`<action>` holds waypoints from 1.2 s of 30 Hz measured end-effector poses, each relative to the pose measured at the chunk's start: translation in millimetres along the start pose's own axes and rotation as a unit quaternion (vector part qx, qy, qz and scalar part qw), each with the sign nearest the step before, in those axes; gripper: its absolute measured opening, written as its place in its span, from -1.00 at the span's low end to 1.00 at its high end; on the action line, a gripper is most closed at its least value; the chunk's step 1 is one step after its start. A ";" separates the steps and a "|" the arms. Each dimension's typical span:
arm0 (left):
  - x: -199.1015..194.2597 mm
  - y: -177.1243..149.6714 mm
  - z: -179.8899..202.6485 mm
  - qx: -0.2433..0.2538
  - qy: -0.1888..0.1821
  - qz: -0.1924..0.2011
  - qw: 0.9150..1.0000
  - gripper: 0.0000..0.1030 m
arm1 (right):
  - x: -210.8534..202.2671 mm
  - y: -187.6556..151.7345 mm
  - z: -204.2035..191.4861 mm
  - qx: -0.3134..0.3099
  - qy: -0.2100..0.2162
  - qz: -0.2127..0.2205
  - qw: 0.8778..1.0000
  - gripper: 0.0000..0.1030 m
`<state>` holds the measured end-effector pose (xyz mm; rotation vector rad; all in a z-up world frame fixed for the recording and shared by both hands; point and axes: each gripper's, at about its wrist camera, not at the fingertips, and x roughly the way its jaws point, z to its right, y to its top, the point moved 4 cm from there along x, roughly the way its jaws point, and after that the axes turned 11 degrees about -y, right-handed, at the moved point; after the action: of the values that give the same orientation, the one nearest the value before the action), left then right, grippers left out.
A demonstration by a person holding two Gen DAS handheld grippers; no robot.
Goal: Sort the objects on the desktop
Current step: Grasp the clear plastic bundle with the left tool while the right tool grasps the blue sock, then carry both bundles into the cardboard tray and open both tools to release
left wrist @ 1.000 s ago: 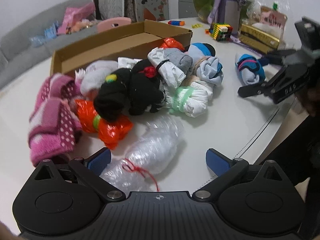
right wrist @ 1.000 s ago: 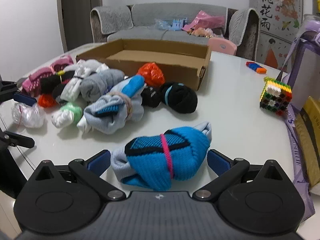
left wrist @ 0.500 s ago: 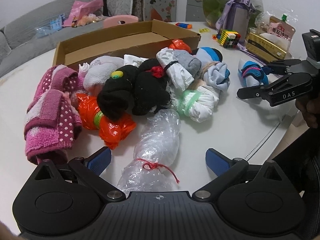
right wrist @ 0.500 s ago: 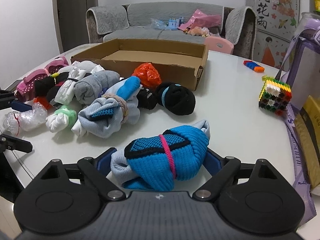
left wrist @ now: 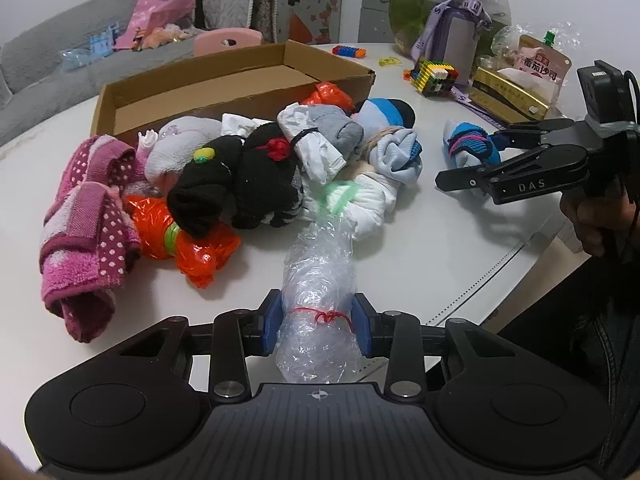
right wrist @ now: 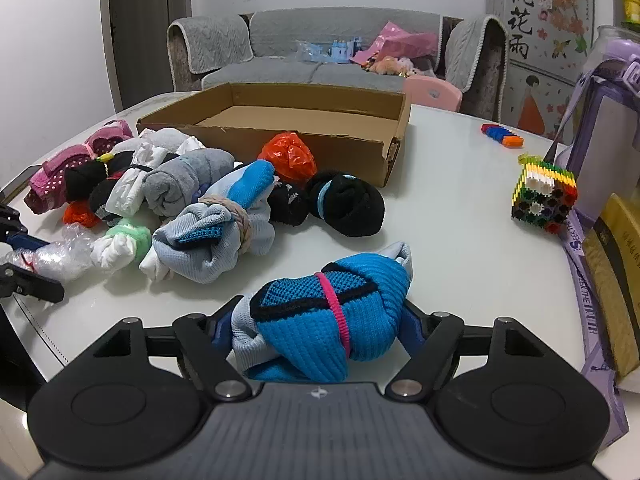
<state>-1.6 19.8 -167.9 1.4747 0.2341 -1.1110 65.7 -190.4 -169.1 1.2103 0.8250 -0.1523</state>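
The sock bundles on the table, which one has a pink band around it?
The bright blue sock bundle between the right gripper's closing fingers. Its band is pink; the pale blue bundle beside it is tied with a beige one.

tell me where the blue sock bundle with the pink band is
The blue sock bundle lies on the white table between the closing jaws of the right gripper, nearer than the black sock ball.
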 end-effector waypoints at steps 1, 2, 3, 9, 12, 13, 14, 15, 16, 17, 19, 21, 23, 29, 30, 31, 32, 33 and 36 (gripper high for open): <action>-0.9 -0.3 0.3 -0.003 -0.003 0.001 1.000 -0.17 | -0.6 0.2 0.4 0.001 -0.002 0.001 1.000 0.36; -1.4 -0.2 0.2 -0.006 -0.006 0.002 1.000 -0.17 | -0.9 0.8 1.1 0.002 -0.004 0.003 1.000 0.35; -1.9 -0.4 -0.1 -0.008 -0.008 0.003 1.000 -0.18 | -1.4 1.3 2.0 0.004 -0.005 0.005 1.000 0.34; -10.1 1.8 2.1 -0.009 0.001 0.014 1.000 -0.18 | -6.0 3.2 2.9 0.010 -0.004 0.016 1.000 0.32; -19.8 6.3 3.2 -0.003 0.004 0.024 1.000 -0.18 | -7.2 4.5 4.1 0.014 -0.002 0.020 1.000 0.32; -23.6 8.1 3.1 -0.002 0.006 0.027 1.000 -0.18 | -7.7 5.1 4.5 0.015 -0.003 0.022 1.000 0.32; -28.0 10.1 2.6 0.000 0.008 0.031 0.999 -0.18 | -8.2 5.7 4.9 0.016 -0.003 0.024 1.000 0.32; -32.4 12.3 2.1 0.003 0.010 0.034 0.999 -0.18 | -9.3 6.4 5.0 0.017 -0.002 0.026 1.000 0.32; -37.7 15.4 1.3 0.005 0.014 0.039 0.999 -0.18 | -10.7 6.8 5.2 0.018 0.000 0.029 0.999 0.32; -42.3 18.2 -0.1 0.007 0.018 0.043 0.999 -0.18 | -12.6 7.5 5.1 0.017 0.000 0.033 0.999 0.32; -52.0 25.1 -3.4 0.011 0.026 0.051 0.998 -0.18 | -15.5 9.6 5.3 0.017 0.003 0.040 0.999 0.32; -61.5 33.3 -7.4 0.013 0.033 0.059 0.998 -0.18 | -18.1 13.8 7.4 0.023 0.007 0.046 0.999 0.32; -70.6 43.2 -12.4 0.015 0.043 0.065 0.997 -0.18 | -20.7 19.8 10.5 0.032 0.013 0.054 0.998 0.32; -95.5 72.7 -27.3 0.020 0.062 0.085 0.994 -0.17 | -29.2 47.6 19.8 0.030 0.010 0.078 0.996 0.32; -98.3 78.5 -29.5 0.024 0.065 0.088 0.994 -0.17 | -30.7 52.9 20.7 0.029 0.010 0.082 0.996 0.32; -100.8 85.3 -32.3 0.027 0.069 0.092 0.993 -0.17 | -32.0 59.3 21.5 0.025 0.009 0.086 0.996 0.32; -102.8 93.0 -36.0 0.029 0.072 0.094 0.992 -0.17 | -33.5 66.4 21.5 0.018 0.007 0.091 0.996 0.32; -104.7 99.5 -39.9 0.028 0.074 0.097 0.992 -0.17 | -34.3 73.5 21.5 0.013 0.005 0.095 0.995 0.32; -110.0 122.8 -54.1 0.026 0.074 0.107 0.991 -0.17 | -37.1 96.9 22.7 -0.004 0.007 0.111 0.994 0.32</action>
<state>53.4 82.3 -15.6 1.5901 0.1471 -0.8413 100.6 -184.8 -68.9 1.2885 0.6979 0.0404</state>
